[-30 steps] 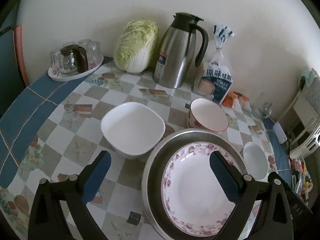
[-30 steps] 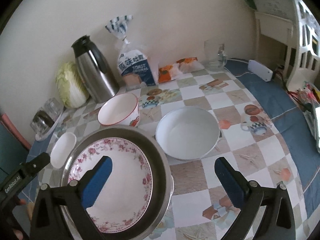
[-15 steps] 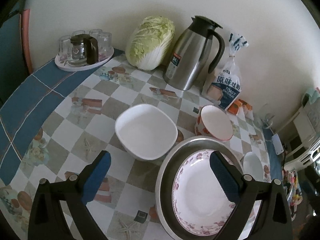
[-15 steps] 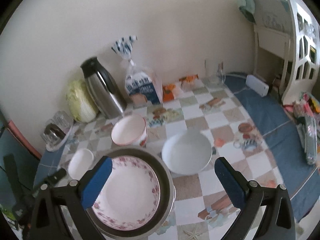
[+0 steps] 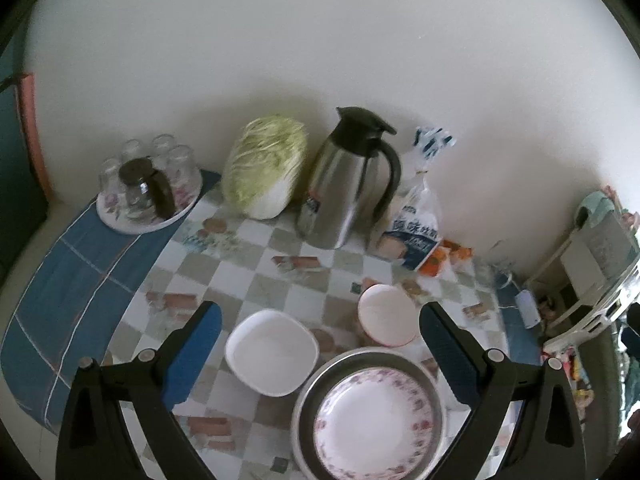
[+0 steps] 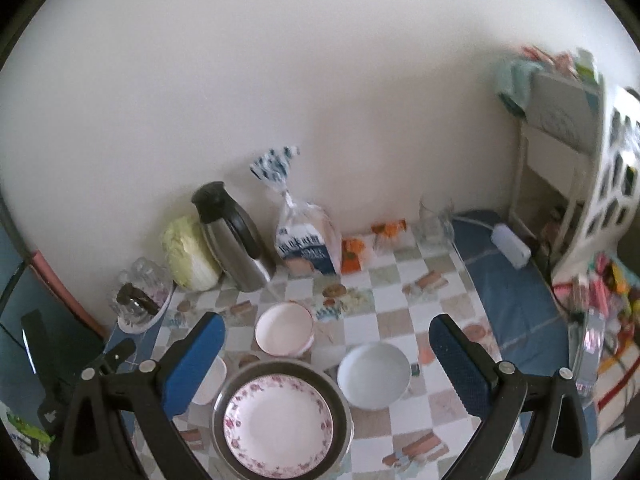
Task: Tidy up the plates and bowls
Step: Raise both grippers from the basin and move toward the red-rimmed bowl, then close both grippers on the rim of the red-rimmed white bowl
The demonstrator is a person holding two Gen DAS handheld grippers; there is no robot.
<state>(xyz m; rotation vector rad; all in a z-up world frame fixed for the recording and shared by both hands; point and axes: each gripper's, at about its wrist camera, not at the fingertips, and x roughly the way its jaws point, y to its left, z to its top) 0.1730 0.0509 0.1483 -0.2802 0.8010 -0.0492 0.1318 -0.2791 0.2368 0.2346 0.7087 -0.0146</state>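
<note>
Grippers both gape wide, holding nothing: left gripper (image 5: 320, 356) above square bowl (image 5: 272, 352), right gripper (image 6: 326, 364) above flowered plate (image 6: 278, 426) at 6 o'clock

Floral plate (image 6: 278, 426) inside metal basin (image 6: 342, 408) — three white bowls (empty) around.

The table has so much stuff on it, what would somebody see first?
Probably the flowery plate sitting inside the big metal basin near the front, with white bowls around it. Then the shiny steel jug and the cabbage standing by the wall.
</note>
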